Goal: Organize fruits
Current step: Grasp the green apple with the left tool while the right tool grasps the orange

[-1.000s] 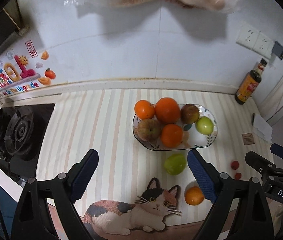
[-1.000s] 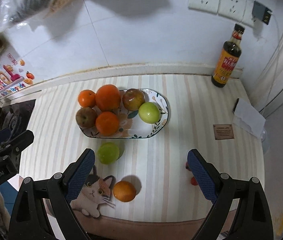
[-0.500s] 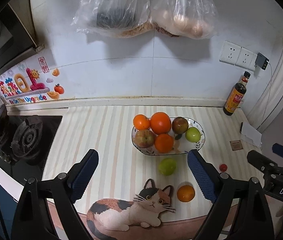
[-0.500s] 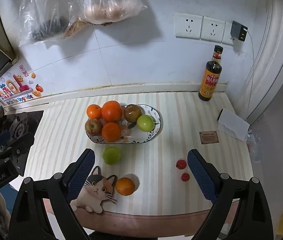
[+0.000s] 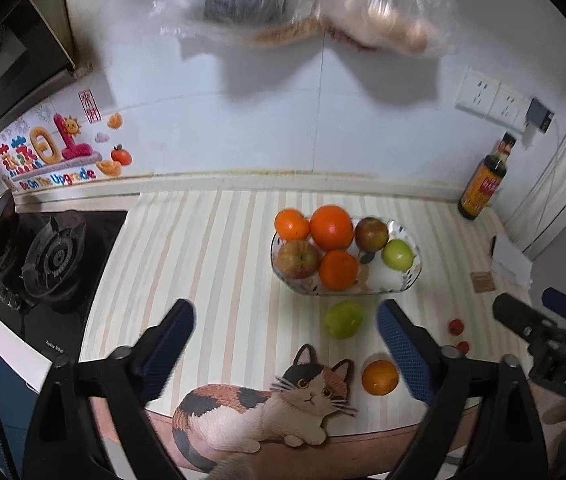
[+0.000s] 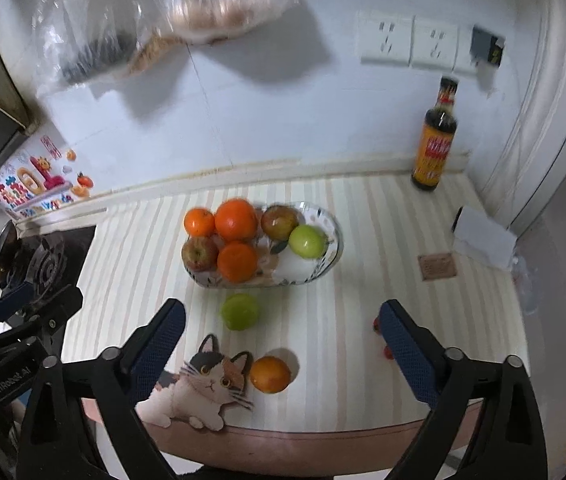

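A patterned glass bowl (image 5: pixel 411 276) at frame centre holds oranges and apples; a green apple (image 5: pixel 344 319) and an orange (image 5: pixel 380 377) lie loose below it — beside a cat mat (image 5: pixel 267 408). Left gripper (image 5: pixel 285 348) and right gripper (image 6: pixel 281 344) hover spread wide, empty.

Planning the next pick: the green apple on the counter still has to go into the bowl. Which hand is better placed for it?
Probably the right. In the right wrist view the green apple lies between the open right tongs. In the left wrist view it sits off toward one finger of the open left tongs. Both are empty; the bowl is just beyond.
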`<state>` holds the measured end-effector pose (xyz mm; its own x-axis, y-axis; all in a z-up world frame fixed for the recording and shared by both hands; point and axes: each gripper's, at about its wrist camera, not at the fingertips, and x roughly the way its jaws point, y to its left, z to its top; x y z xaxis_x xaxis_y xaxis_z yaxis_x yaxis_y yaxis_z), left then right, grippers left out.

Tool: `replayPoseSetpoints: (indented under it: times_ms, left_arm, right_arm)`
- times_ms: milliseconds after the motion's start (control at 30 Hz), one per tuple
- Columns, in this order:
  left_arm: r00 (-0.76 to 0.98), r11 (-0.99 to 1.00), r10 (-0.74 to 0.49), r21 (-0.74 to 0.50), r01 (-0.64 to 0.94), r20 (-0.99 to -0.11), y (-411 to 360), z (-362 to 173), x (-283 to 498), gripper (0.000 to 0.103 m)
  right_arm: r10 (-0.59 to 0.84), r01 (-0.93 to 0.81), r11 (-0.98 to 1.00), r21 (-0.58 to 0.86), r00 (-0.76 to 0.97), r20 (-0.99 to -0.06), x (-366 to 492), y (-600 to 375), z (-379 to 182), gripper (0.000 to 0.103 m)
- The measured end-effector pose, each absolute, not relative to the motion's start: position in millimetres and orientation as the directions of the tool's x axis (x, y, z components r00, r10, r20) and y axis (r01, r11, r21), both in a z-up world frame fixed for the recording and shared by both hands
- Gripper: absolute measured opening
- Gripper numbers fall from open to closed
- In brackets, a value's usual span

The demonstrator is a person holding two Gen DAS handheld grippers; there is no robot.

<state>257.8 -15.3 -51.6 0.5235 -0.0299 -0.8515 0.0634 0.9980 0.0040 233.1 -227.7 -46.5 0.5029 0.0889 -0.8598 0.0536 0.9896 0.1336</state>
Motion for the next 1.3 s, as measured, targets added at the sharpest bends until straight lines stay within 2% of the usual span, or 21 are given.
replayPoseSetpoints:
  times_ms: [267,433,533,600,667,900,1133,1200,1233,1267,1300]
  left_arm:
    - [0.373,0.997,0.056,0.072,0.027,-0.926,-4,-124,277,0.103]
    - [0.255,0.995,0.088,0.096,0.017,-0.963,2,-166,283,0.103]
    - [0.216,0.996,0.08,0.087,0.021,-0.973,0,-181,288,0.103]
    - [0.18,0.997,0.046,0.055,0.045,-0.983,-7,-192,296,0.103]
    - [0.137,0.996,0.011,0.023,0.084,-0.99,-18,-203,305,0.103]
    - [0.055,0.96,-0.087,-0.069,0.273,-0.995,-73,-240,338,0.103]
    - [0.044,0.892,-0.044,-0.02,0.452,-0.998,-125,-275,352,0.102]
    - [0.042,0.873,-0.025,-0.001,0.489,-0.999,-135,-282,353,0.093]
    - [0.039,0.868,-0.03,-0.006,0.496,-0.999,-137,-284,353,0.076]
    - [0.04,0.865,-0.027,-0.003,0.502,-0.999,-139,-285,353,0.064]
    - [0.065,0.863,-0.004,0.03,0.505,-0.998,-140,-285,353,0.059]
  right_arm:
    - [0.25,0.049,0.963,0.264,0.193,-0.949,262,-215,-175,0.1]
    - [0.268,0.073,0.96,0.27,0.029,-0.963,263,-200,-253,0.1]
    - [0.271,0.098,0.959,0.268,-0.019,-0.962,262,-197,-283,0.093]
    - [0.271,0.105,0.958,0.266,-0.027,-0.962,261,-196,-293,0.071]
    - [0.26,0.103,0.961,0.256,-0.028,-0.965,260,-198,-301,0.06]
    - [0.237,0.131,0.962,0.239,0.03,-0.971,259,-232,-293,0.06]
    - [0.221,0.169,0.96,0.225,0.039,-0.974,264,-263,-292,0.06]
    - [0.226,0.184,0.956,0.23,0.043,-0.973,265,-269,-293,0.06]
    - [0.227,0.192,0.954,0.231,0.046,-0.973,263,-272,-294,0.06]
    - [0.229,0.196,0.952,0.234,0.048,-0.972,264,-274,-294,0.06]
    - [0.232,0.199,0.951,0.237,0.049,-0.971,264,-275,-294,0.06]
